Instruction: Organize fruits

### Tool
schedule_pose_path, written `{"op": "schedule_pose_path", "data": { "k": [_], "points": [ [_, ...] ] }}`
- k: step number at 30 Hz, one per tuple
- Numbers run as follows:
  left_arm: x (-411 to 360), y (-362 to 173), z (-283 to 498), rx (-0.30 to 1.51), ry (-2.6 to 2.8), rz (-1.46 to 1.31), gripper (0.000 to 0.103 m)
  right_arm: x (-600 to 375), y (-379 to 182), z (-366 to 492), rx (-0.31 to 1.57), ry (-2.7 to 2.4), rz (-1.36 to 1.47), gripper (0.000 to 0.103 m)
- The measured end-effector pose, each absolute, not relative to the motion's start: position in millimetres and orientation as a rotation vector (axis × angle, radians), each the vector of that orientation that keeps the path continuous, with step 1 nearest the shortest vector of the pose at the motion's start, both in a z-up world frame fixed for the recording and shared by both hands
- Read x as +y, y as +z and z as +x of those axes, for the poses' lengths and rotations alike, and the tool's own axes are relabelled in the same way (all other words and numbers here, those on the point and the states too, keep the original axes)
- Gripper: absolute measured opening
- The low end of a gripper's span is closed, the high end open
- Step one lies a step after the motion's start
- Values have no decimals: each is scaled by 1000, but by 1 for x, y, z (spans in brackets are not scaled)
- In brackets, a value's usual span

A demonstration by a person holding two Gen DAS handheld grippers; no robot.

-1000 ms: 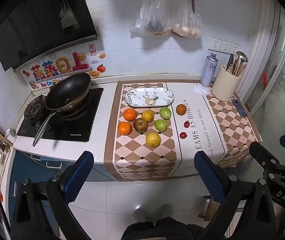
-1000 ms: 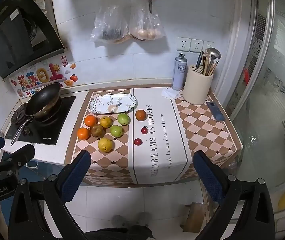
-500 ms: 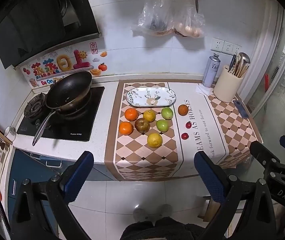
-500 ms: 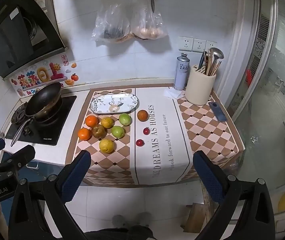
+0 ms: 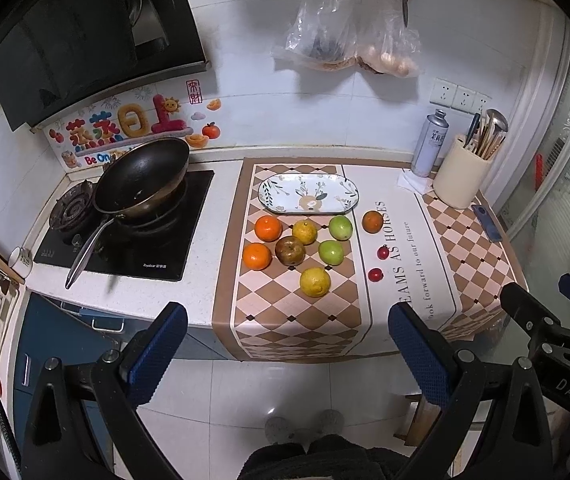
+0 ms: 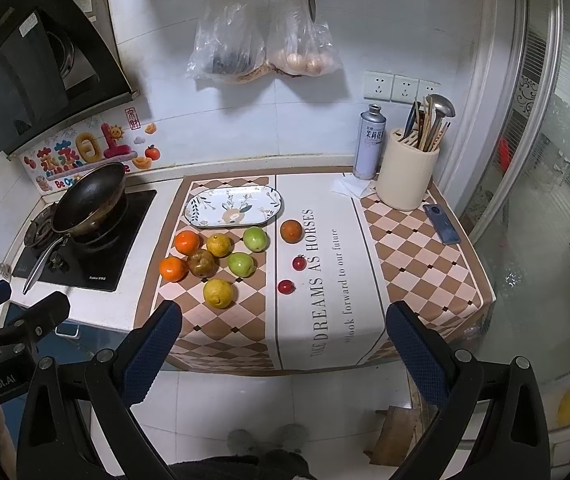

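Left wrist view: a kitchen counter seen from above and back, with the left gripper [image 5: 283, 344] spread wide and holding nothing, over the floor in front of the counter.
Right wrist view: same counter; the right gripper [image 6: 281, 340] is also spread wide and holds nothing.
Fruit: all lie loose on the checked table runner [image 5: 285, 320], none on the plate.
Cluster: two oranges [image 5: 268, 228], two yellow citrus [image 5: 315, 281], two green apples [image 5: 341, 227] and a brown pear [image 5: 290, 250] sit close together just in front of the plate.
Apart: a darker orange fruit [image 5: 372, 221] and two small red fruits [image 5: 375, 274] lie to the right.
Plate: the oval patterned plate [image 5: 269, 196] is bare, near the wall.
Change: over the last second both views have drifted only slightly closer to the counter; no fruit has moved.
Meaning: sorting seems not yet begun; likely an approach toward the first fruit.
Nearby: a wok [image 5: 141, 176] sits on the stove to the left.
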State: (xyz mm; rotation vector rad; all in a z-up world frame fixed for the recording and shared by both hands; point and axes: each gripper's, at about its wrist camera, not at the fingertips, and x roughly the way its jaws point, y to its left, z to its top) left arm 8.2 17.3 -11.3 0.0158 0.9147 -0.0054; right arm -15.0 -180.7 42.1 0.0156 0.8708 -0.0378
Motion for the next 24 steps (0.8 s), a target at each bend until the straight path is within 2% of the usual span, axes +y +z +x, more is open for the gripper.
{"op": "schedule_pose_path", "data": {
  "k": [24],
  "points": [
    [19,-1,11,905,-7,2,103,-173,49,-16,852,-34,14,103]
  ]
}}
